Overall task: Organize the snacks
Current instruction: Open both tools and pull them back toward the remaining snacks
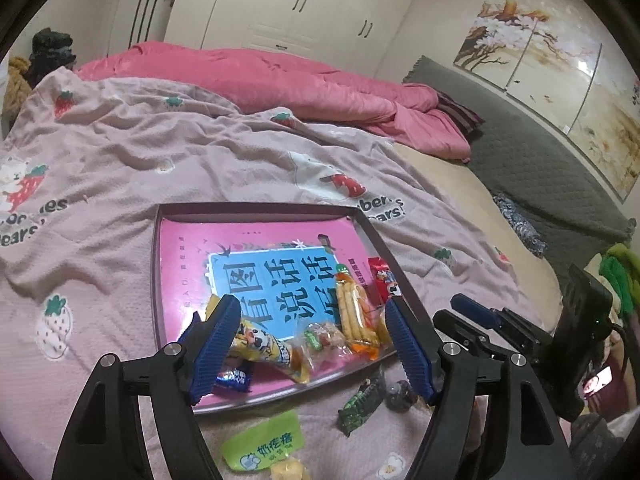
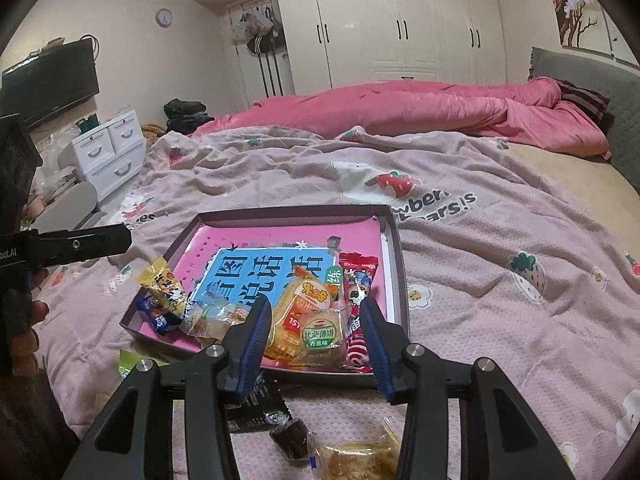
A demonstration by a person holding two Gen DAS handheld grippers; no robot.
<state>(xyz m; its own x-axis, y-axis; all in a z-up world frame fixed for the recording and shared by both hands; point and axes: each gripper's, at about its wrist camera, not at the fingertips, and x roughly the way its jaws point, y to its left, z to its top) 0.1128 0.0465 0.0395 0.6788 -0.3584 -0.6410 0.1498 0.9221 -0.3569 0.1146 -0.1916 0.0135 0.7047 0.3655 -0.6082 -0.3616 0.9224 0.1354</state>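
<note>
Left wrist view: the left tongs (image 1: 308, 344) are held released and empty above the near edge of the tray (image 1: 256, 209), where several snacks are already gathered, while a green packet (image 1: 262, 446) and a dark green wrapper (image 1: 360, 400) are left lying on the bedspread (image 1: 120, 160) just outside it. Right wrist view: the right tongs (image 2: 316, 344) are likewise spread with nothing gripped, over a biscuit pack (image 2: 322, 332) apparently just deposited in the tray; a black packet (image 2: 260, 404) and a dark candy (image 2: 292, 438) on the bed are judged to be collected next, which calls for lowering and closing on one.

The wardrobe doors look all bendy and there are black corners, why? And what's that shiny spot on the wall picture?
Left wrist view: the fisheye lens bows the white wardrobe doors, and its round rim leaves black corners. The glossy flower mural reflects room light as a white glare patch. Right wrist view: the same bending curves the white wardrobe, and its glossy doors show soft reflections.
</note>
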